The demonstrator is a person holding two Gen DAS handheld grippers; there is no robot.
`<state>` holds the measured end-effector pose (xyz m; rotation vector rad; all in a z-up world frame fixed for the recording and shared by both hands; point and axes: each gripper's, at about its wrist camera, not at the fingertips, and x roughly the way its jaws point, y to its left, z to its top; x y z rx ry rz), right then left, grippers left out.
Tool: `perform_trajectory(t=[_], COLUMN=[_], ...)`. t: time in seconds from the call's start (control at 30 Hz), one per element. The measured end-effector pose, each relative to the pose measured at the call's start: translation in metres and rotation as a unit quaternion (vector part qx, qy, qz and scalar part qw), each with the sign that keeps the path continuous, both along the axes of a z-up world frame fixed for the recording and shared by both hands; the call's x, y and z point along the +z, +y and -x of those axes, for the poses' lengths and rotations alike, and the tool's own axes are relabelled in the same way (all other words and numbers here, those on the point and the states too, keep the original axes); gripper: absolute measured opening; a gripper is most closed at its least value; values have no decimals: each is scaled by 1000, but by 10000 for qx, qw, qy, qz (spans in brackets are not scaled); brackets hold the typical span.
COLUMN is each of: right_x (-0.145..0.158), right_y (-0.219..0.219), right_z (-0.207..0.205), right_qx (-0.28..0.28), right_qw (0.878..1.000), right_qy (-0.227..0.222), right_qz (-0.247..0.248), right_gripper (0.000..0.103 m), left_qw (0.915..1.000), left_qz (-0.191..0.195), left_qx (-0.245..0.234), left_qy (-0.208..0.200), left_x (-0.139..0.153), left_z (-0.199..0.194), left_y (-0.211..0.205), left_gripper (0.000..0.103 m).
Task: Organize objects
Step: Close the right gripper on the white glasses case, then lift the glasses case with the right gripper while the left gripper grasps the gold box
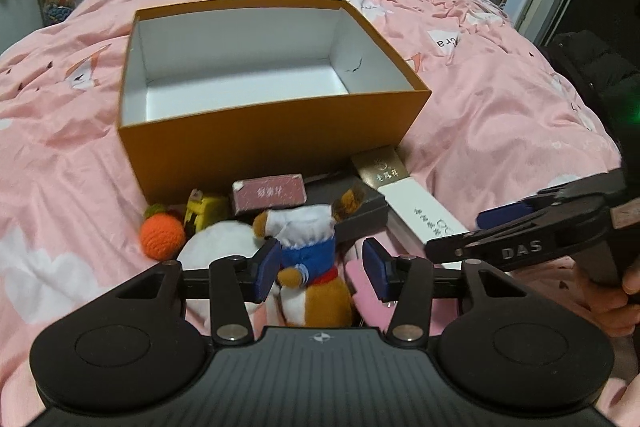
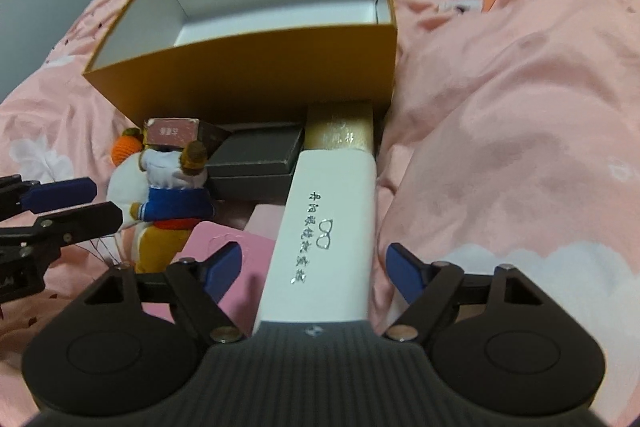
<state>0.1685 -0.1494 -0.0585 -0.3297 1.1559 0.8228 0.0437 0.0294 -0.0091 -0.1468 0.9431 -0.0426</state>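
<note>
An open cardboard box (image 1: 276, 131), ochre outside and white inside, sits on a bed (image 1: 500, 95) under a wrinkled pink printed cover, at upper centre of both views. Small things crowd its near wall: a crocheted orange ball (image 1: 162, 235), a yellow block toy (image 1: 204, 213), a dull pink carton (image 1: 268, 193), a dark flat case (image 2: 256, 155), a long white-and-gold case (image 2: 332, 223) with silver lettering, and a plush dog (image 1: 308, 259) in blue and white cloth. The left tongs (image 1: 320, 269) straddle the dog, blue pads apart and not pressing it. The right tongs (image 2: 314, 267) bracket the long case, likewise released. The dog's lower body is cut off behind the tongs' housing; the lettering is too blurred to read.
</note>
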Motion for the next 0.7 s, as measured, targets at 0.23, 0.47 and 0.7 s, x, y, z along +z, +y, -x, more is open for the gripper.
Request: perform_trajectory(t=[0.23,0.47,0.7], right_x=[-18,-21,17], right_y=[20,15,-8], right_z=[-21,-29,-35], right_qx=[44,1,-125], right_qw=[9985,9981,9998], right_qy=[406,518,-86], right_qz=[359,333,-84], right_gripper=[72,64,64], left_qw=[9997,9986,9975], left_qz=[-19,100,174], left_qx=[-245,-499,-673], left_qy=[28,107,122], left_x=[-3,-4,-3], left_z=[-21,-42,-71], left_y=[-8,-17,-30], left_gripper=[56,56,57])
